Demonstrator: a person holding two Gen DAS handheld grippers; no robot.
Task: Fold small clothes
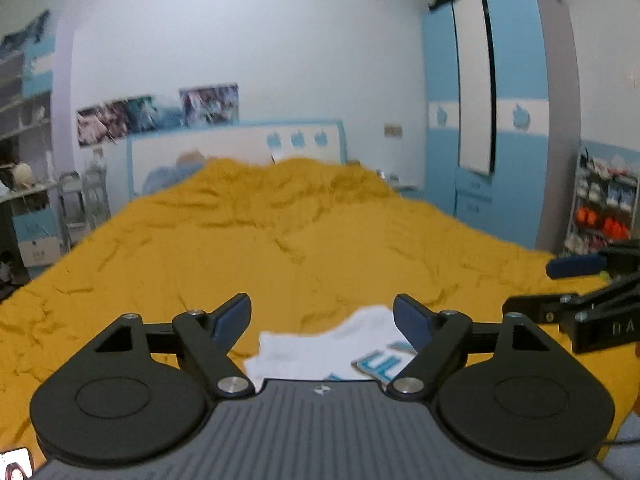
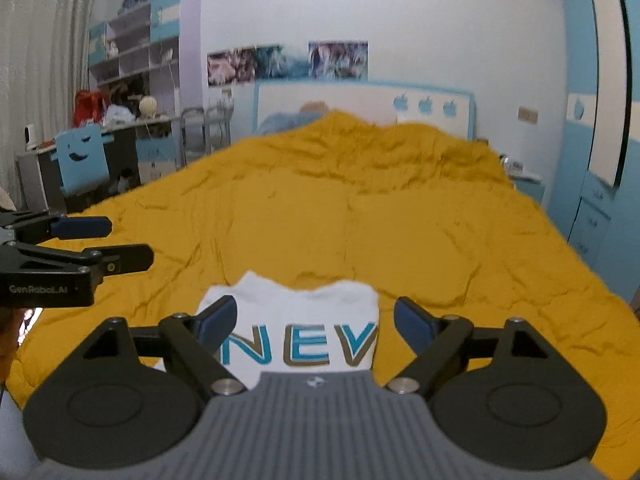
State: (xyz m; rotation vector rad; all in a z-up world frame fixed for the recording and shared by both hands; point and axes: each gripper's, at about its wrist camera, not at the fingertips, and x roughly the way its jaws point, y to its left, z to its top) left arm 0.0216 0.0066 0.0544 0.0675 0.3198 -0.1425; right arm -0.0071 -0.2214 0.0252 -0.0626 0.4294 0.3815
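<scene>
Black left gripper [image 1: 322,320] and right gripper [image 2: 316,322] hover wide-jawed above folded shirt [image 2: 296,320].

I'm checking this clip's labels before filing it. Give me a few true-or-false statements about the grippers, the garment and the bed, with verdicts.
1. Both the left gripper and the right gripper stand open, holding nothing. True.
2. The white T-shirt hangs from the right gripper. False: it lies on the bed, ungripped.
3. The bedspread is mustard yellow. True.
4. The T-shirt's print is red. False: the letters are teal and brown.
5. The wardrobe is blue and white. True.
</scene>
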